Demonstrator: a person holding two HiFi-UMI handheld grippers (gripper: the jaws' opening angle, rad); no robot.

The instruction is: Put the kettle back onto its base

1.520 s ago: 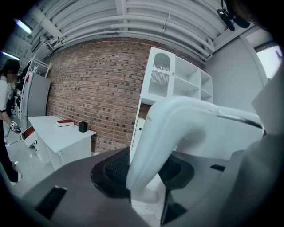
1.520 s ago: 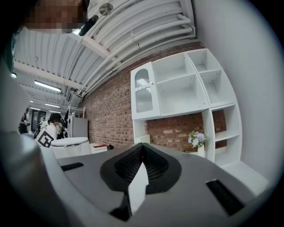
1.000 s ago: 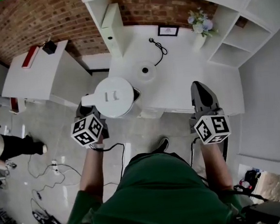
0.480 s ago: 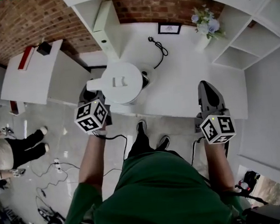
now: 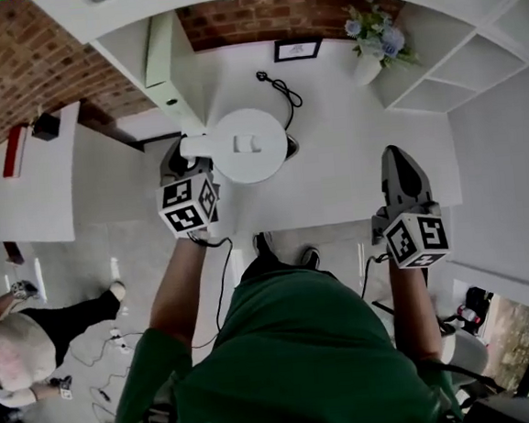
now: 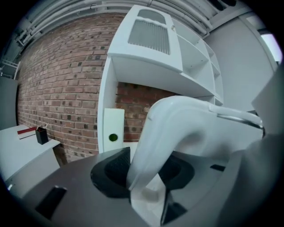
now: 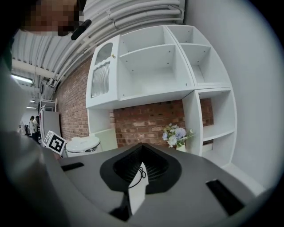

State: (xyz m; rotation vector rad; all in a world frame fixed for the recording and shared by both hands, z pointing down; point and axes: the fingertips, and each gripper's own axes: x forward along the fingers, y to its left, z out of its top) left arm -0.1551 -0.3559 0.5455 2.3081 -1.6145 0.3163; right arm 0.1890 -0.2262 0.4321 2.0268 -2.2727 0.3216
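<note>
- Between the jaws of the left tongs (image 6: 147,175) runs the white handle (image 6: 177,128) of the kettle (image 5: 248,145); the jaws stand wide and clamp on that handle, so the kettle's round body sits just ahead of these tongs.
- A second ago the kettle hung off the near edge of the table (image 5: 362,165), with the round base bare well ahead of the left tongs; since then the tongs have carried it inward over the tabletop, and the base is now covered by the kettle's body.
- A dark crescent (image 5: 289,147) shows at the kettle's side farthest from the left tongs; base rim or shadow, I cannot tell.
- My reading: the carry is all but done and the kettle is lined up over the base; whether it is seated or only hovering no view settles. What is left is to lower it, feel it settle, then release the handle.
- Beyond the kettle, farther ahead of the left tongs, the black cord (image 5: 277,87) loops toward the back of the table.
- Well to the right of the left tongs, the right tongs (image 5: 398,159) hang over the table's near edge; their jaws are drawn almost together with nothing held, and the kettle lies ahead and to their left.
- Ahead of the right tongs stands a vase of flowers (image 5: 373,32), clear of the work.
</note>
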